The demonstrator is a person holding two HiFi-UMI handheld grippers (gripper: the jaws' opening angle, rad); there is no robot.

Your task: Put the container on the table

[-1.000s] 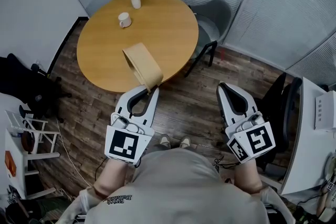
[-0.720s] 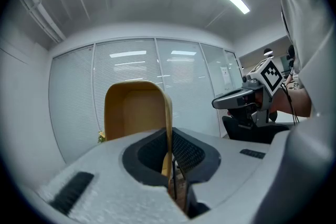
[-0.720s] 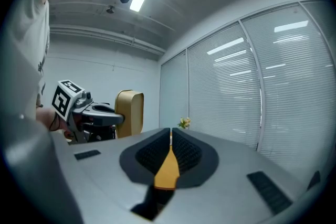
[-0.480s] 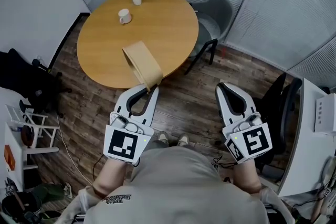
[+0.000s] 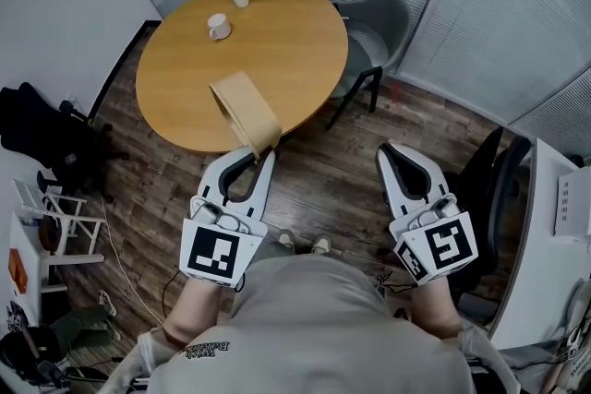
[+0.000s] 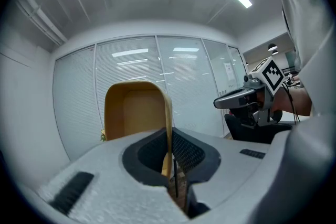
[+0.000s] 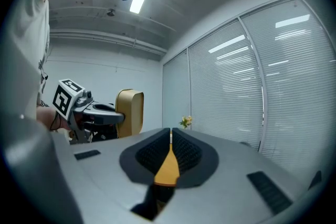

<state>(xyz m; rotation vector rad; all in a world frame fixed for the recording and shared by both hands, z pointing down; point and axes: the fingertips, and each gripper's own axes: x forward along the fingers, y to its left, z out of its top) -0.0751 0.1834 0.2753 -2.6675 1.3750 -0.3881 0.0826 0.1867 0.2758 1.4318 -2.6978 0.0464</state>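
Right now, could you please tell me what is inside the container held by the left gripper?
In the left gripper view the tan container shows only bare inner walls. Its lower part is covered by the left gripper, shut on its wall, so that part is unseen.

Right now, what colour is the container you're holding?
The container is tan, seen best in the head view.

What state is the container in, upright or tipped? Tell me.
Tipped on edge: the left gripper pinches one wall of the container, whose open mouth faces sideways, showing a bare inside.
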